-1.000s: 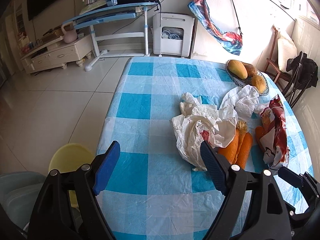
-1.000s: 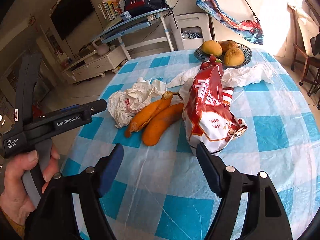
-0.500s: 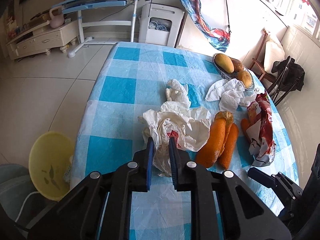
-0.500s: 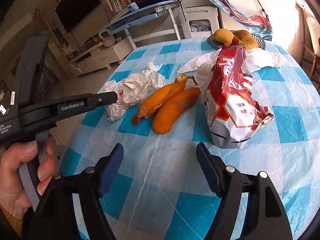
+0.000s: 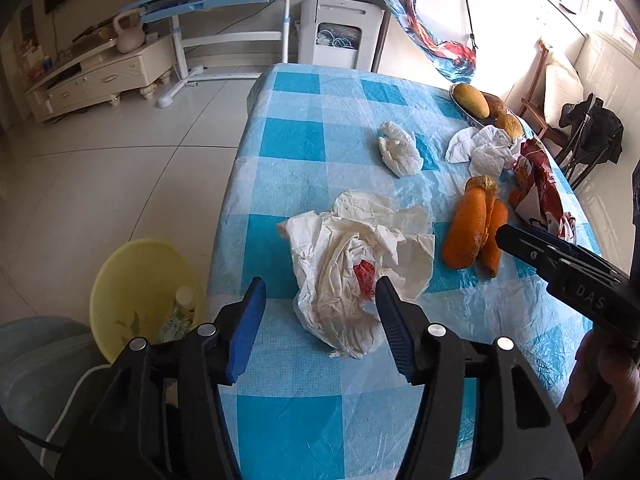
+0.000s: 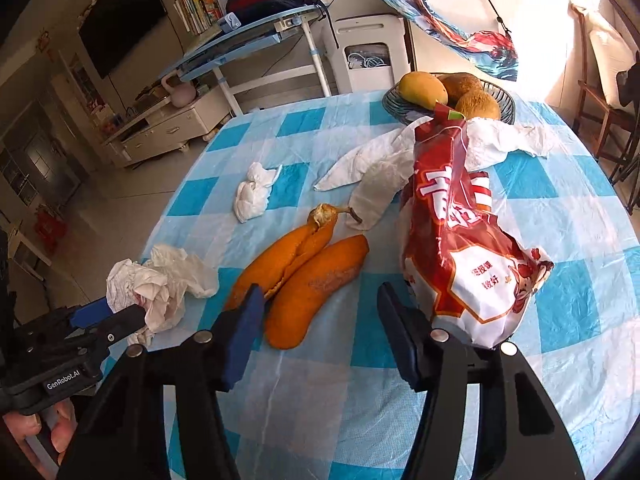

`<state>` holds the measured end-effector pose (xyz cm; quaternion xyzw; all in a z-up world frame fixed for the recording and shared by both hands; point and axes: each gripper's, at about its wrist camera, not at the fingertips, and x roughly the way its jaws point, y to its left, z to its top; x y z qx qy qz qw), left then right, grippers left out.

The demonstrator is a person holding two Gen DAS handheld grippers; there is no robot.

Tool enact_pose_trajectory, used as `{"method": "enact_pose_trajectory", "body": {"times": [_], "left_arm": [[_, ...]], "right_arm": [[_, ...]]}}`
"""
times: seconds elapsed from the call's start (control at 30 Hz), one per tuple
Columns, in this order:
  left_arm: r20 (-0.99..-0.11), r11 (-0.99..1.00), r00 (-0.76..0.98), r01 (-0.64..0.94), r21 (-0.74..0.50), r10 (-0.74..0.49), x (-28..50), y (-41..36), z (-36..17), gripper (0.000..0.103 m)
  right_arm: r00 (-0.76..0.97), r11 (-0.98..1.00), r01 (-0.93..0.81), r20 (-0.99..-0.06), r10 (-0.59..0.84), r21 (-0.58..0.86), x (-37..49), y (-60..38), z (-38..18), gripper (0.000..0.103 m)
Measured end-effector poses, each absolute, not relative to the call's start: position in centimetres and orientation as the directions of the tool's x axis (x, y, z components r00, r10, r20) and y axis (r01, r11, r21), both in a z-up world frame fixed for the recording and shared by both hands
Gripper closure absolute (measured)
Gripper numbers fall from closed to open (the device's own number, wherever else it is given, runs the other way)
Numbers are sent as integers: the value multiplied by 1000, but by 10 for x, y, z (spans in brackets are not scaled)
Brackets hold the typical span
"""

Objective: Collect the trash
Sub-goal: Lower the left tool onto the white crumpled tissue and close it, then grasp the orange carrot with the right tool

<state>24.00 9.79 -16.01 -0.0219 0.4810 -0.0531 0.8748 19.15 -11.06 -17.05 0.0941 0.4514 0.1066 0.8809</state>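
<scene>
Holding my left gripper [image 5: 318,312] low over the checked tablecloth [image 5: 288,416], I have its blue pads spreading apart, one on either side of the near end of the crumpled white wrapper [image 5: 356,264]; the pads do not press on it. That wrapper lies near the table's left edge with a red patch showing in its folds. Below that edge, on the floor, stands a yellow bin [image 5: 136,280] with a small bottle [image 5: 178,312] inside.

My right gripper [image 6: 320,316] hangs above the cloth with its pads closing in. The near end of the orange peel [image 6: 308,280] lies between them, untouched. Just right of my right pad sits the red snack bag [image 6: 460,240], lying lengthwise away from me, apart from the peel.

Farther back, a small white wad [image 6: 254,192] rests alone on the cloth, left of the peel's stem. A long white crumpled sheet [image 6: 380,160] spreads behind the snack bag, partly under its far end. At the far edge of the table a dark bowl [image 6: 394,102] holds fruit.
</scene>
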Motion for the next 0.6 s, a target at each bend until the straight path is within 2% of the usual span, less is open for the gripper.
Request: {"method": "enact_pose_trajectory", "body": {"times": [0.17,0.2,0.23,0.3,0.4,0.6], "left_arm": [[-832,992,542,101,-70,-114,240,85,-164,49],[-828,991,547,110,-76,-124,239,84,-163,55],[-827,988,544,124,-88,-142,238,82,-163,72],[-818,986,554,137,-94,-155,234,81,-160,79],[-806,983,567,149,-106,-173,228,83,-155,81],[-773,976,601,191,-105,-201,211,82,-138,82]], "right_arm": [[569,970,-132,-785,244,206,196,-100,-176,51],[566,968,-140,-785,252,210,195,-99,-176,56],[557,963,-153,-786,269,222,194,-99,-176,67],[539,957,-176,-791,289,230,188,-98,-176,76],[515,946,-194,-794,324,261,173,-107,-174,81],[498,917,-116,-776,387,383,131,-147,-174,84]]}}
